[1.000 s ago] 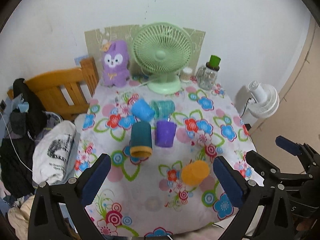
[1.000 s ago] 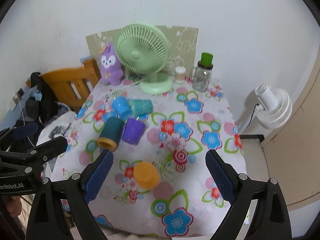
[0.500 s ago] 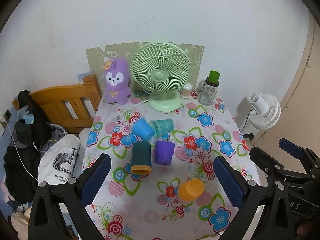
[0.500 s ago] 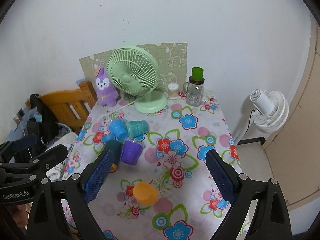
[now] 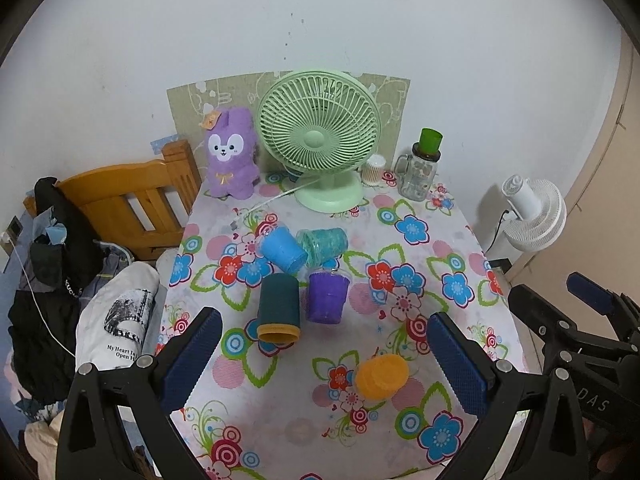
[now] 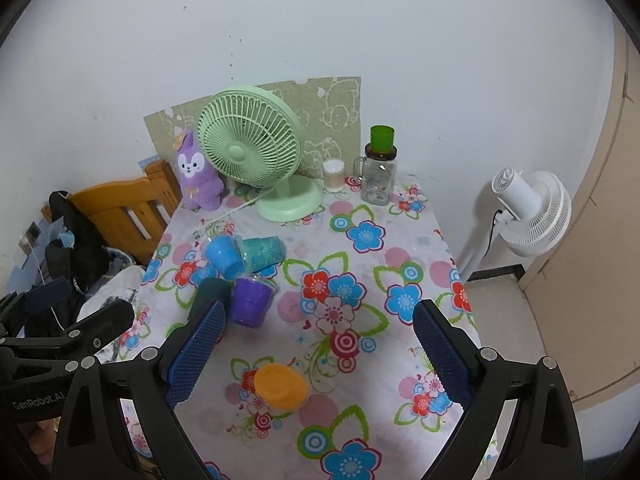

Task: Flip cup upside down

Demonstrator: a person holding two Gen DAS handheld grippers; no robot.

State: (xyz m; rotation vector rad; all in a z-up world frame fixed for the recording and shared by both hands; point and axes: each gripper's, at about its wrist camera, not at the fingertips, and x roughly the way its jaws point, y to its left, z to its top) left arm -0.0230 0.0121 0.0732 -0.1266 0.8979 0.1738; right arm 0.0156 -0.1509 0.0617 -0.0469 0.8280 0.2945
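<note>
Both the left gripper (image 5: 320,354) and the right gripper (image 6: 318,342) hover spread and empty above the worktop (image 5: 420,216). The orange cup (image 5: 382,374) lies near its front edge, seemingly tipped. The left view shows the dark teal cup (image 5: 279,306) whole; the right view half hides it.

Dark teal cup (image 6: 212,289) partly hidden behind right gripper (image 6: 316,350).

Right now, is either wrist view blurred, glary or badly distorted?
Left wrist view: sharp, evenly lit, soft shadows under the cups, such as the orange cup; fisheye bends the wall edge, dark corner vignette. Right wrist view: likewise sharp, no glare; the door frame curves strongly.
</note>
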